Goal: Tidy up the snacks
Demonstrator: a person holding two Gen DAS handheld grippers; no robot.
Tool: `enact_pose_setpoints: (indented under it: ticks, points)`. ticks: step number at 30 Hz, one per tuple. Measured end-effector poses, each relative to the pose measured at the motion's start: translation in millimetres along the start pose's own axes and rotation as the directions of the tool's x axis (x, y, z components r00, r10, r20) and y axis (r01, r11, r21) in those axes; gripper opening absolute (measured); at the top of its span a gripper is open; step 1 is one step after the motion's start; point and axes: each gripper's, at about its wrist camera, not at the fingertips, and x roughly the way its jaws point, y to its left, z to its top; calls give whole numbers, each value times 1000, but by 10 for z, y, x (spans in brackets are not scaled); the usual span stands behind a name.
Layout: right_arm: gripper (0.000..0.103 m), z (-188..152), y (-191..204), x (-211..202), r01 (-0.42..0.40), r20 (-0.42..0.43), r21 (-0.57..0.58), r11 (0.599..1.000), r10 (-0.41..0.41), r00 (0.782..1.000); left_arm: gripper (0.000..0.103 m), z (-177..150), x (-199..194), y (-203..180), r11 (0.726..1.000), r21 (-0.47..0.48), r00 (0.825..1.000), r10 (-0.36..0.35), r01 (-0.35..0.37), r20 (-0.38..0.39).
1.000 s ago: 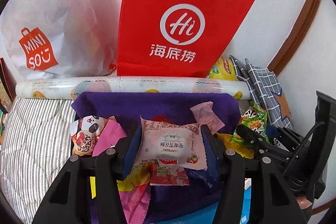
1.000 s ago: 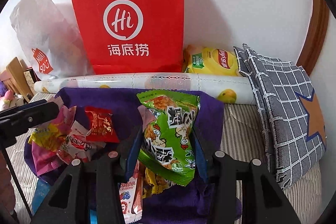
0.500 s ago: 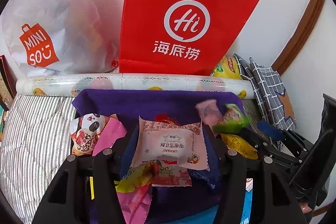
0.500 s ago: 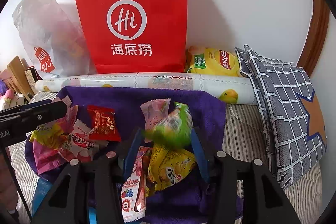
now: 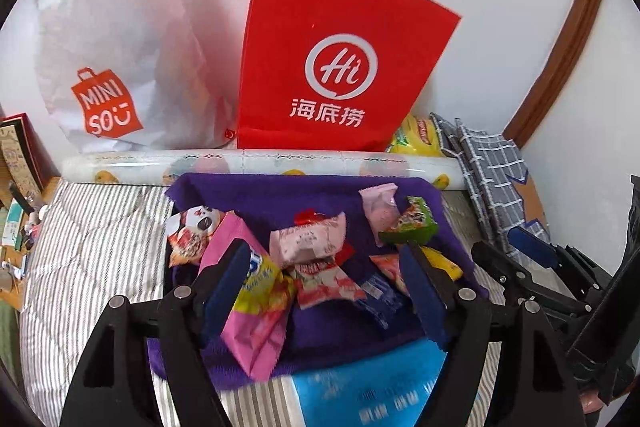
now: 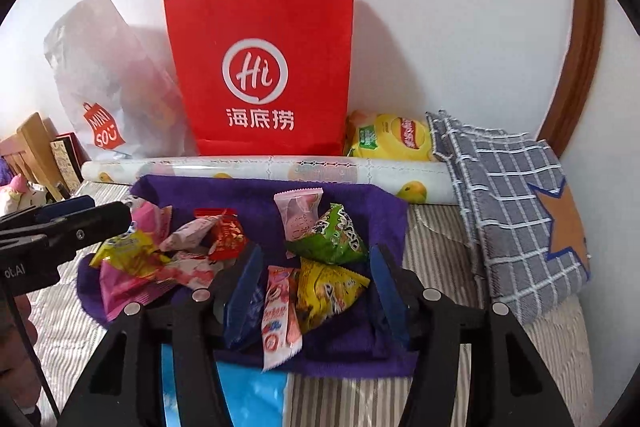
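Observation:
Several snack packets lie in a heap on a purple cloth (image 5: 256, 195) (image 6: 248, 195) spread on a striped bed. My left gripper (image 5: 326, 287) hangs above the heap with its jaws opening, and no pad touches a packet. A pink-and-white packet (image 5: 308, 239) lies loose on the cloth just beyond its fingertips. My right gripper (image 6: 316, 291) is also opening and grips nothing. The green packet (image 6: 330, 237) (image 5: 412, 225) rests on the cloth beyond it. A yellow packet (image 6: 328, 291) and a pink stick pack (image 6: 278, 315) lie below its fingers.
A red paper bag (image 5: 340, 47) (image 6: 260, 67) and a white plastic bag (image 5: 108, 47) stand against the wall behind a printed roll (image 5: 280, 163). A yellow chips bag (image 6: 392, 141) and a checked cushion (image 6: 512, 207) lie at the right. A blue packet (image 5: 368, 387) sticks out under the cloth's near edge.
Both grippers opened, rose and drew back. The left one let go of the pink-and-white packet, the right one let go of the green packet. Both packets dropped onto the cloth.

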Motion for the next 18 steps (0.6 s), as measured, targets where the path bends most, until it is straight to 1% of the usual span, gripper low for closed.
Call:
enact_pose_setpoints:
  ticks: [3,8,14,18]
  points:
    - [56,-49,-1,-221,11,1,20,1000,-11,1000,78,-94,-224,-60,1000,7,1000,-4,4,18]
    - [56,-164,-6,-596,2,4,61,998,-2,1000,81,-279,-552,-170,1000,25,999,-6,5,44]
    - [56,-335,61,-1059,19,32,63,998,-21,999,86,-534,-924,-305,999,40,997,-4,1,75]
    - [59,-476,91,-1297,30,36,72,997,-33,999,90,-701,-1133,-363,999,45,996,3,-7,91]
